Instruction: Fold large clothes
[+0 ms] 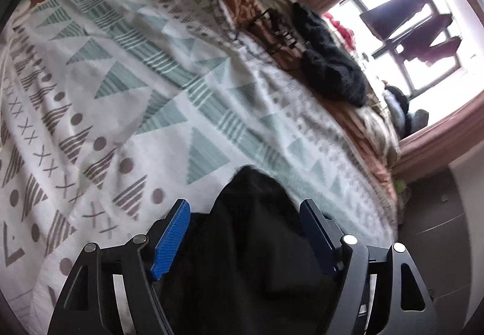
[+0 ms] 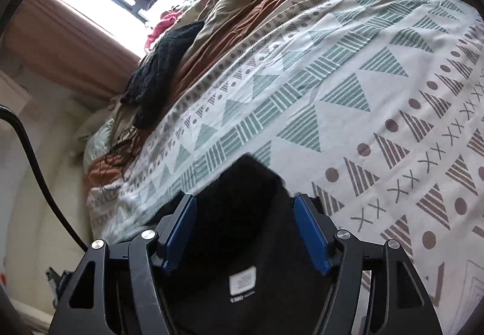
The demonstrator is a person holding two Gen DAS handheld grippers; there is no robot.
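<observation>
Black fabric (image 1: 242,244) of the large garment lay on the bed's patterned bedspread (image 1: 121,78), near its closer edge, and looked soft, limp and light, likely to sag and slide unless taken by a hem or corner. A white label (image 2: 242,280) showed in the right view. The left gripper (image 1: 245,232) and the right gripper (image 2: 245,229) both stood wide, released, their blue fingers (image 1: 172,238) straddling the cloth without pressing it.
</observation>
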